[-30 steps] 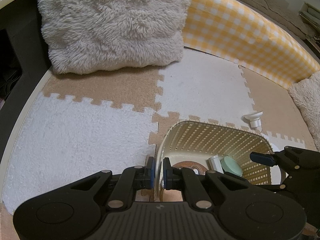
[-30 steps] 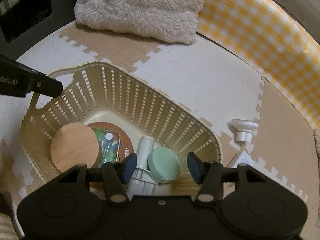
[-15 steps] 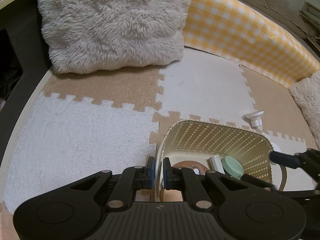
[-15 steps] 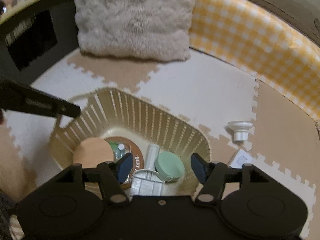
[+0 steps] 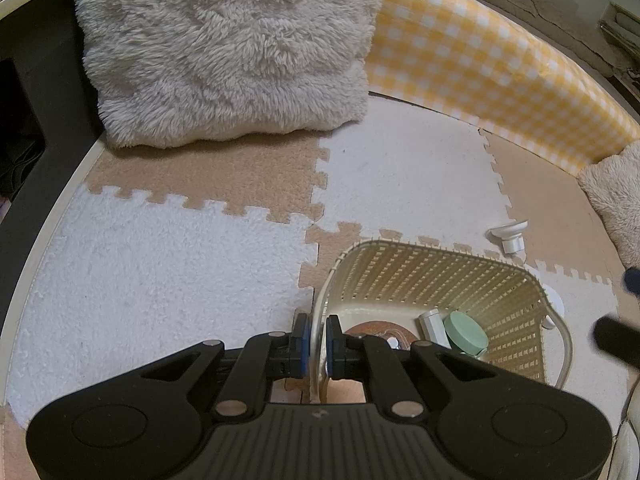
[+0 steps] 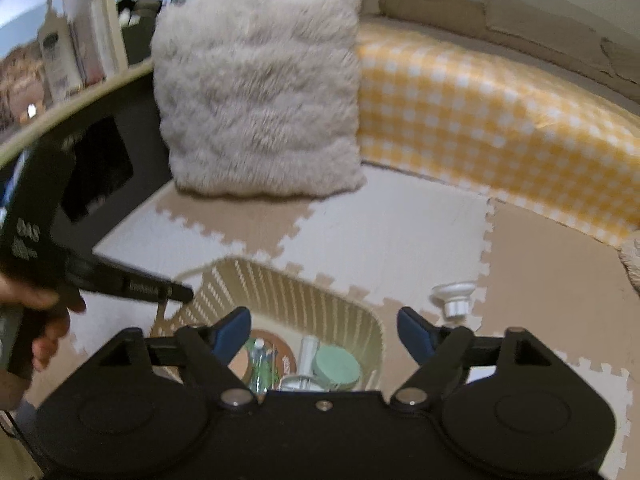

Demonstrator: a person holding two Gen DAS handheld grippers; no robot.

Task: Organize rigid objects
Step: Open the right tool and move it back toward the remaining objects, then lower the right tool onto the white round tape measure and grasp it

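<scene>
Two views disagree in coverage. From the left wrist, the left gripper (image 5: 314, 338) is pinched tight on the near rim of the cream basket (image 5: 436, 276), lower centre of frame, with a mint round lid (image 5: 466, 332) and a white tube (image 5: 430, 320) inside. Only the right wrist view shows the right gripper (image 6: 324, 330), fingers spread wide and holding nothing, above the basket; its picture is blurred. A white suction hook (image 6: 454, 298) lies on the foam mat (image 6: 400, 232), right of the basket, apart from it. The fluffy cushion (image 5: 228, 48) fills the upper left.
</scene>
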